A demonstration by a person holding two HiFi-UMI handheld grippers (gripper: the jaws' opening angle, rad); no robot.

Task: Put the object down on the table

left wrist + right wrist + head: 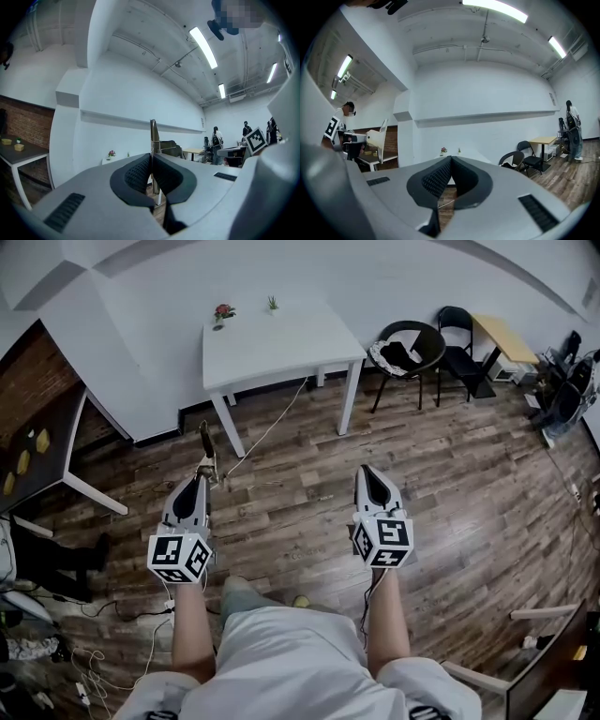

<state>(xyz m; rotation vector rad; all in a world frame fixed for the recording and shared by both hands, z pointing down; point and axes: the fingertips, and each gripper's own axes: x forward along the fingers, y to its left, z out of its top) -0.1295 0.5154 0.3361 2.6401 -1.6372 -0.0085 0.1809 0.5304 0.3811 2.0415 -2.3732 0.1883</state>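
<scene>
Carry step, I judge — my left gripper (198, 480) has its jaws pinched tight on the thin flat object (153, 136), my right gripper (367, 474) is closed on nothing — next I must reach the white bench (281, 348) ahead.

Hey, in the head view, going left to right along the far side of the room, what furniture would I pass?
Dark-topped table with white legs → white square table → black round-backed chair → black folding chair → light wooden table.
</scene>
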